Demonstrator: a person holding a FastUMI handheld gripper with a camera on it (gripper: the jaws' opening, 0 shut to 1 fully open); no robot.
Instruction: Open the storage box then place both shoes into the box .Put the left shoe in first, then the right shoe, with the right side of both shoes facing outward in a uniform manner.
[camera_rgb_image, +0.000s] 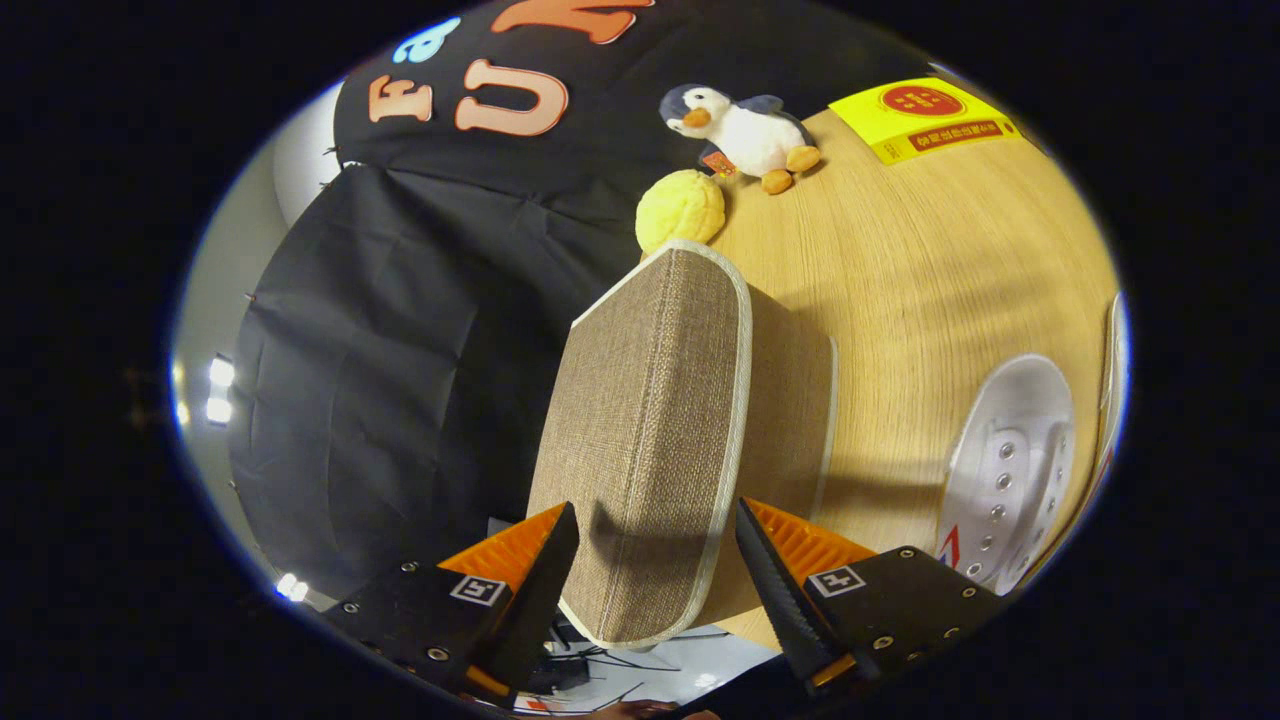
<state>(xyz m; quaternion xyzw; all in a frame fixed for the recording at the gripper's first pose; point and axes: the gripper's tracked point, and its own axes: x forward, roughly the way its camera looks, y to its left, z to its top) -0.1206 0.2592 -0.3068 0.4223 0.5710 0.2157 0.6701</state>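
The storage box (655, 420) is brown woven fabric with pale trim, standing on the wooden table (930, 280). Its lid panel reaches back between my fingers, tilted in this view. My gripper (655, 520) is shut on that lid, one fingertip at each trimmed edge, and a shadow falls across the panel between them. Beyond the right finger a white canvas shoe (1010, 465) with metal eyelets lies on the table. A sliver of a second white shoe (1112, 350) shows just past it. The inside of the box is hidden.
At the table's far side sit a penguin plush toy (745, 130), a yellow plush ball (682, 208) right behind the box, and a yellow packet (925, 118). Black cloth hangs off the table's left side. Bare tabletop lies between box and shoes.
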